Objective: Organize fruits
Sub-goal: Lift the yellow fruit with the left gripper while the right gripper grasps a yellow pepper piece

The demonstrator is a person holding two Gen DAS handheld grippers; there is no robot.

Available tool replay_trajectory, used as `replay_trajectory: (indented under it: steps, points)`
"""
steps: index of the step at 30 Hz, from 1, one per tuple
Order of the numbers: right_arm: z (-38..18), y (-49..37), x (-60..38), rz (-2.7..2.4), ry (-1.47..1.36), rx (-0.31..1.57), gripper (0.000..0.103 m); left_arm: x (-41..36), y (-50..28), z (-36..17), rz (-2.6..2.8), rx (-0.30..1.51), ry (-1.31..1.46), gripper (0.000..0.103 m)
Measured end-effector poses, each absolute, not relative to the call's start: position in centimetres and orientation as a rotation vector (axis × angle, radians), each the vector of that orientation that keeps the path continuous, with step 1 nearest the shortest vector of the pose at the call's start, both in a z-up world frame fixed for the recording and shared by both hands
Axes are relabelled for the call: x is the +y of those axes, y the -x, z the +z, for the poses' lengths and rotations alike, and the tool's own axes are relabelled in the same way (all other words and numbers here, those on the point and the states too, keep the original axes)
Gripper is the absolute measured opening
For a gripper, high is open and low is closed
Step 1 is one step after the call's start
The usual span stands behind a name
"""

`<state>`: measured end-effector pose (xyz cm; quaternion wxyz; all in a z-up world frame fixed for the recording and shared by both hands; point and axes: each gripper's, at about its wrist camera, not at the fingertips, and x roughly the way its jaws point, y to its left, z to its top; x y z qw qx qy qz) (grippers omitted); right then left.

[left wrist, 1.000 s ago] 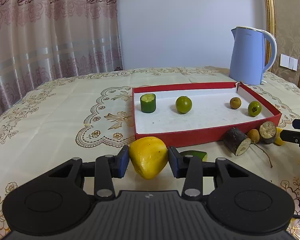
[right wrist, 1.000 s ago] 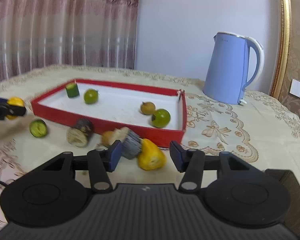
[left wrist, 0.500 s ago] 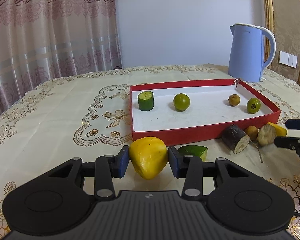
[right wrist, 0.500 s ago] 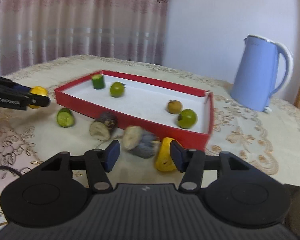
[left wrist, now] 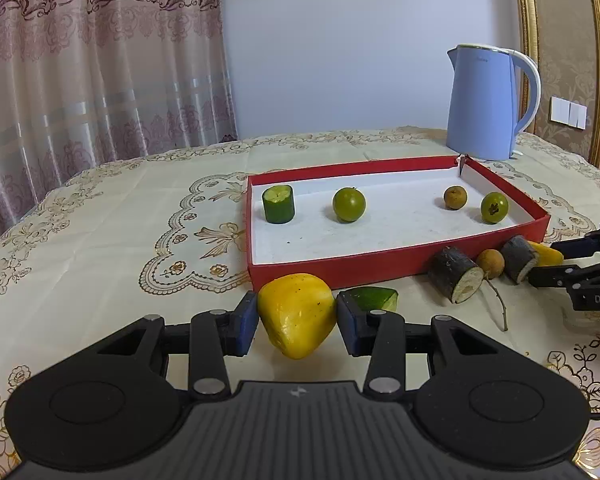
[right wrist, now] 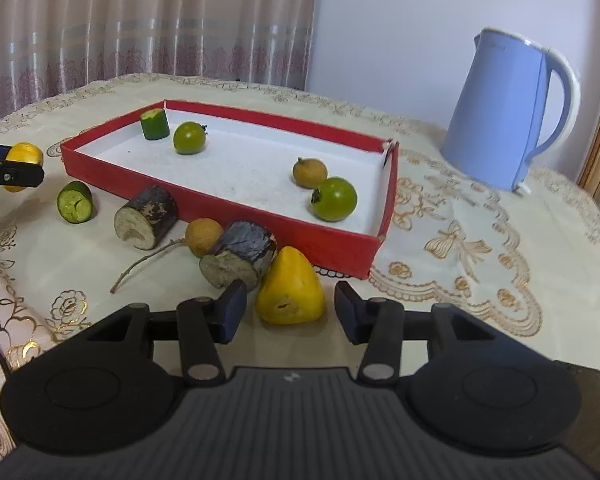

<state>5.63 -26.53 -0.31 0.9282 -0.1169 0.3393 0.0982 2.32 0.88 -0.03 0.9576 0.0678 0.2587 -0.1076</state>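
Observation:
My left gripper (left wrist: 297,322) is shut on a yellow fruit (left wrist: 296,325), held just before the red tray's (left wrist: 340,270) near wall. The tray holds a green cucumber piece (left wrist: 278,209), two green fruits (left wrist: 349,205) and a small brown fruit (left wrist: 455,197). My right gripper (right wrist: 290,312) is open around a second yellow fruit (right wrist: 291,293) on the cloth, its pads clear of it. Beside that fruit lie two dark cut stubs (right wrist: 240,255), a brown longan with a twig (right wrist: 203,237) and a cut cucumber piece (right wrist: 75,202).
A blue electric kettle (left wrist: 485,105) stands behind the tray's far right corner. The table has an embroidered cream cloth (left wrist: 100,248). Curtains hang behind the table at the left. A green cucumber piece (left wrist: 374,298) lies just behind the left gripper.
My right gripper has swung round and come in on the yellow fruit beside the tray, nudging the dark stub. My left gripper stays shut on its yellow fruit, barely moved.

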Motion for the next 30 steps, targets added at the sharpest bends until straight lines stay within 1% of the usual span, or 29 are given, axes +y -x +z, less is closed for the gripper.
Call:
replay_trajectory:
  steps: [2, 3, 11, 18, 23, 24, 25, 26, 27, 30]
  points:
    - [-0.3, -5.7, -26.5, 0.207, 0.244, 0.698, 0.039, 0.7, -2.3, 0.1, -0.222, 0.524, -0.135, 0.041]
    - [-0.3, -5.6, -26.3, 0.204, 0.254, 0.695, 0.035, 0.6, -2.2, 0.1, -0.224, 0.521, -0.135, 0.041]
    - [-0.1, -3.1, -26.0, 0.125, 0.262, 0.646, 0.034, 0.6, -1.9, 0.3, -0.218, 0.511, -0.136, 0.041]
    - [1.3, 0.0, -27.4, 0.063, 0.124, 0.550, 0.032, 0.9, -1.9, 0.7, -0.234, 0.503, -0.108, 0.041]
    - [2.1, 1.0, -26.9, 0.087, 0.082, 0.499, 0.032, 0.5, -1.9, 1.3, -0.251, 0.488, -0.107, 0.041]
    - [2.3, 1.2, -26.7, 0.098, 0.073, 0.487, 0.029, 0.4, -2.0, 1.5, -0.250, 0.483, -0.110, 0.041]
    - [2.5, 1.4, -26.5, 0.107, 0.066, 0.477, 0.017, 0.2, -2.1, 1.7, -0.250, 0.474, -0.115, 0.041]
    - [2.7, 1.4, -26.4, 0.113, 0.052, 0.469, 0.003, 0.1, -2.2, 2.0, -0.250, 0.466, -0.121, 0.041]
    - [2.9, 1.5, -26.3, 0.125, 0.040, 0.462, 0.001, -0.1, -2.3, 2.2, -0.249, 0.460, -0.126, 0.041]
    - [2.5, 1.2, -25.7, 0.119, 0.075, 0.482, 0.001, -0.5, -2.8, 2.6, -0.245, 0.450, -0.136, 0.041]
